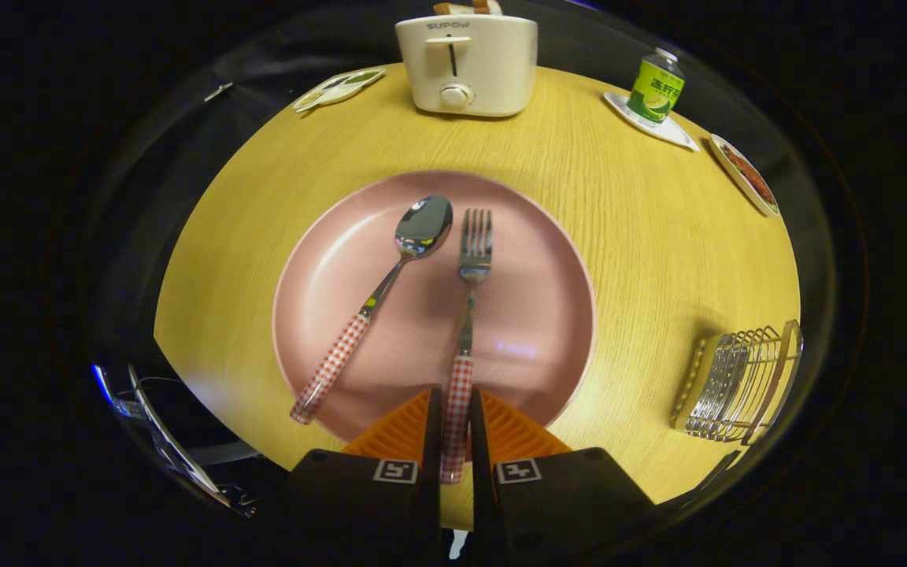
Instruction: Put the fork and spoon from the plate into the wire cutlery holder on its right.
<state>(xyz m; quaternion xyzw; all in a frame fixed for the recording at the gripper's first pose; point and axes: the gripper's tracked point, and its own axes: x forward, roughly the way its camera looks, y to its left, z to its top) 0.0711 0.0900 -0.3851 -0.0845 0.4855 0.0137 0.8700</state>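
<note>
Right now the gripper [455, 425] is reaching in over the near rim of the pink plate [536, 315], and its fingers [402, 433] are closing tight on the checked handle of the fork [469, 315], one pressing on each side. The fork is lying on the plate with its tines pointing away toward the toaster [467, 67]. Just to its left the spoon [390, 279] is resting at a slant, bowl up near the fork's tines, its checked handle running out over the plate's near-left rim. The wire cutlery holder [741, 386] is sitting on the round wooden table [658, 236] well off to the plate's right. Beyond it, a green can [657, 87] is standing on a small white dish [678, 132], with another small dish [745, 173] just beside that and one more dish [339, 87] left of the toaster.
</note>
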